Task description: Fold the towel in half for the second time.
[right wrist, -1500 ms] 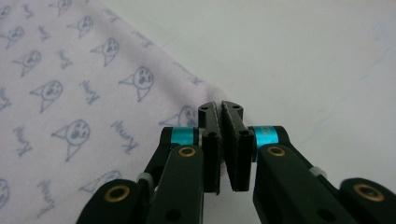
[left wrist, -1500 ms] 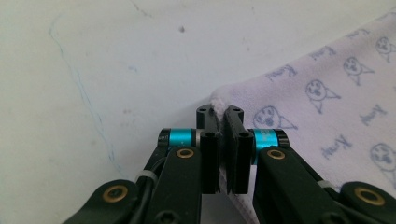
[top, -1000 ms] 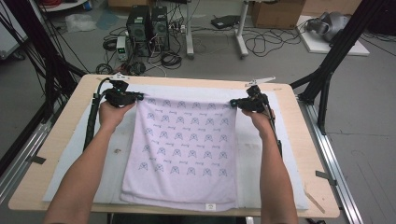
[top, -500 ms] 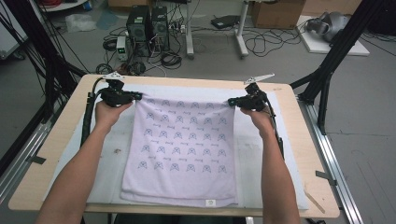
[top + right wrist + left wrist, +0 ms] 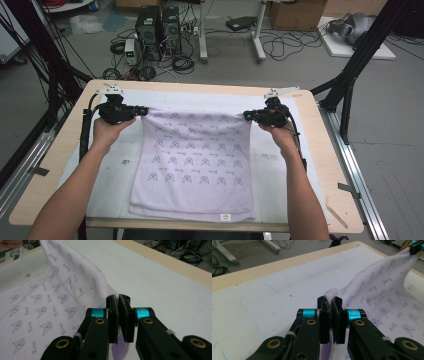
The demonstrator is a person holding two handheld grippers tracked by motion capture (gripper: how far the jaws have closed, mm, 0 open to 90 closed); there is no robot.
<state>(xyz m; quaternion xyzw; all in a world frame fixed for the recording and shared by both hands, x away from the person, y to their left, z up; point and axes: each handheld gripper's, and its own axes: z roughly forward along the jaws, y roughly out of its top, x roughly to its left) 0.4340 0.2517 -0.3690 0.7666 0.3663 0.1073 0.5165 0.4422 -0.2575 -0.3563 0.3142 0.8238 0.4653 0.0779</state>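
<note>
While our left tool and right tool each clench a far corner of the towel, we see its far edge lifted taut; its near edge lies by the desk front, bare mat on both sides

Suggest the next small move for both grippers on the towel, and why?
Probably carry both far corners toward the near hem to fold it in half. The left gripper and right gripper are each shut on a far corner of the towel, its far edge lifted, the rest flat on the table.
</note>
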